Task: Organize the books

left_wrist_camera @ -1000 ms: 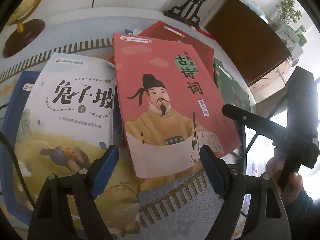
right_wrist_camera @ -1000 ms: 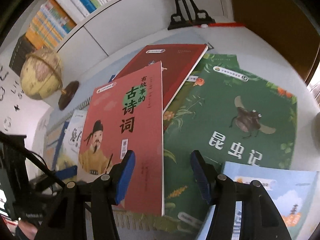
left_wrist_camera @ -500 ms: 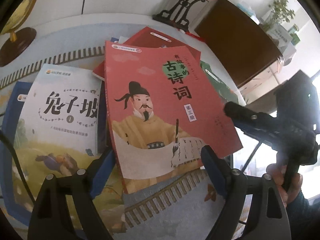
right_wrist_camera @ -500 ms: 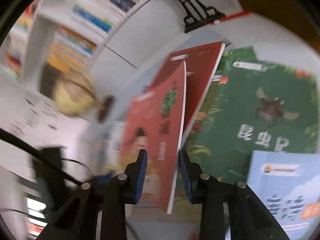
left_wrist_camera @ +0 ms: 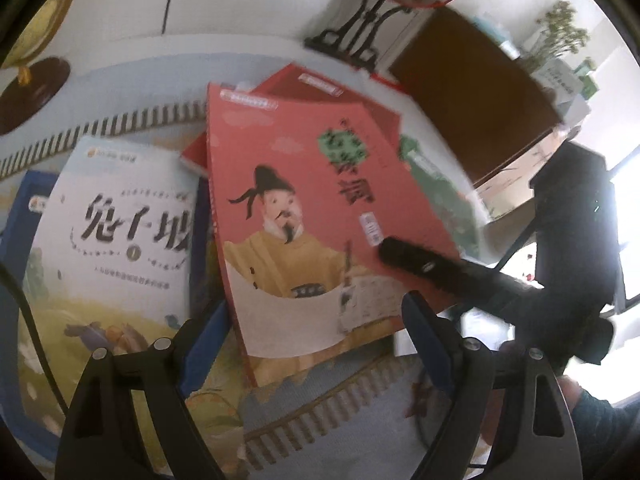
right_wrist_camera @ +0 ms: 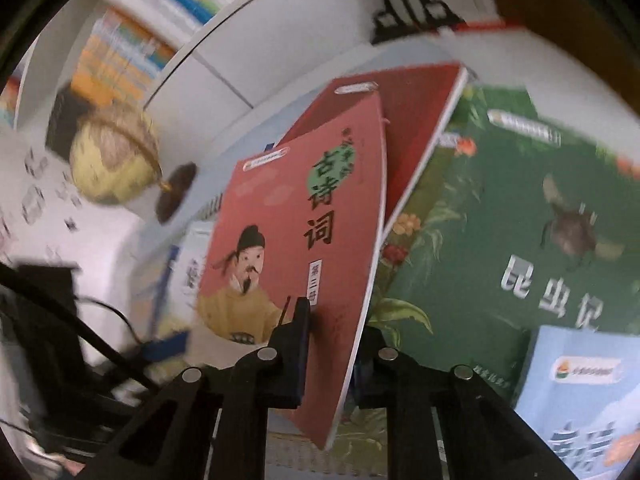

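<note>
We see the right gripper (right_wrist_camera: 332, 344), its jaws having just closed, clamped on the lower right edge of the pink poetry book (right_wrist_camera: 296, 248), which tilts up off the pile. Behind it lies a dark red book (right_wrist_camera: 404, 120); to its right the green insect book (right_wrist_camera: 500, 240); to its left the pale rabbit book (left_wrist_camera: 116, 240). The left gripper (left_wrist_camera: 316, 344) hangs with jaws apart, straddling the pink book's near corner without touching it.

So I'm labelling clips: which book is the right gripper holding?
On the table of scattered books, look left of the green insect book. The pink book leans up off the pile, its corner pinched in the right gripper; only it shows a bearded man in yellow robes.
</note>
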